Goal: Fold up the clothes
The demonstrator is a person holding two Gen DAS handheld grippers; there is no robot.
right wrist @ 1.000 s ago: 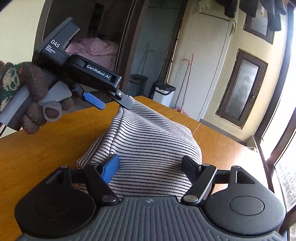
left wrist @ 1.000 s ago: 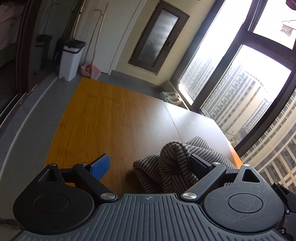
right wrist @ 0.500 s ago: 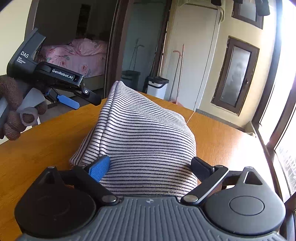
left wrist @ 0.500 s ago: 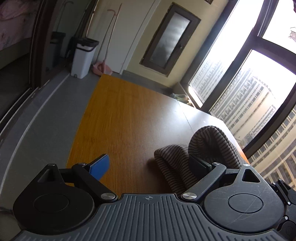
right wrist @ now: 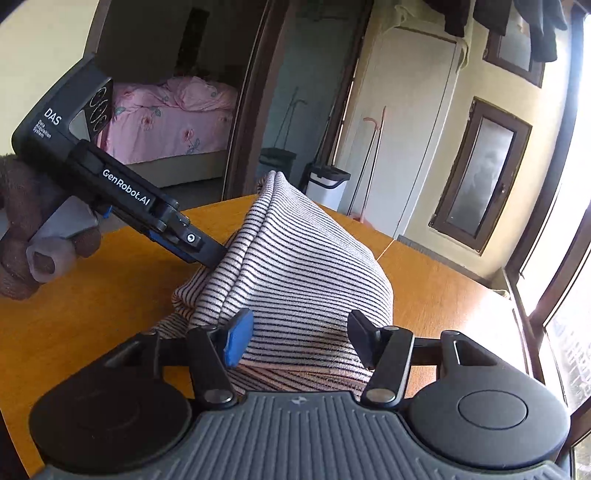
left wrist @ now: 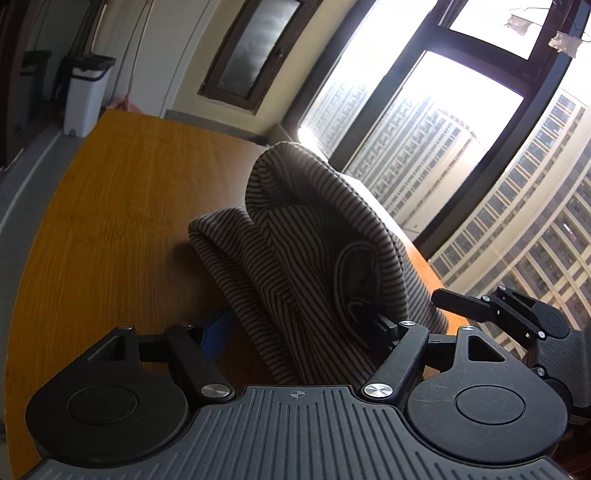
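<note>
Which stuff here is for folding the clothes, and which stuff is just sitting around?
For the folding:
- striped garment
- left claw, its tips at the cloth
- right claw, open around the cloth
- wooden table

Just sitting around:
- white bin
- pink bed
- dark clothes hanging up

**Count of items in view**

Garments: one striped knit garment, bunched in a heap at 12 o'clock from the right gripper.
Tables: one wooden table.
Grippers: two; left gripper at 10 o'clock in the right wrist view, right gripper.
Gloved hands: one, brown knit glove, at 9 o'clock.
Bins: one white bin with dark lid, at 12 o'clock.
Beds: one, pink bedding, at 11 o'clock.
Framed wall windows: one, at 2 o'clock.
</note>
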